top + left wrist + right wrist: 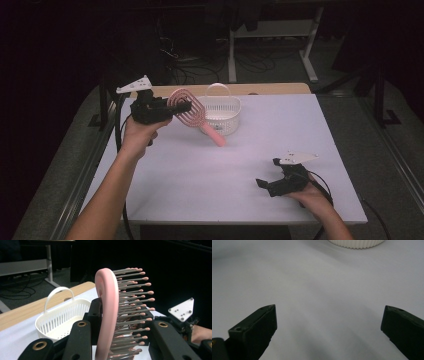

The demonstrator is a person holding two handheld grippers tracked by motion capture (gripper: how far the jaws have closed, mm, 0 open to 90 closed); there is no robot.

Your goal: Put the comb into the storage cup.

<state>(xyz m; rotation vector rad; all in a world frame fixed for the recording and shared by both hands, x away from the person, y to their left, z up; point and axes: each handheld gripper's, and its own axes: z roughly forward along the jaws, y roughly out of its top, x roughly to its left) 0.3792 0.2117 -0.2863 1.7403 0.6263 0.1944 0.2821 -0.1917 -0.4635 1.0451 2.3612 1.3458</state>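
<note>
Pink hairbrush [189, 111] is up in the air near the desk's far left corner, just beside the white basket [223, 115]. Prob light, stiff plastic w/ bendy bristles, so the solid rim's the best hold. Left gripper [176, 107] pinches its head; right gripper [265, 186] sits spread wide, empty, near the front right edge.

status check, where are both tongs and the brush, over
Left tongs shut on pink hairbrush, held above table beside white basket. Right tongs open, low over bare table. Nothing in the way.
</note>
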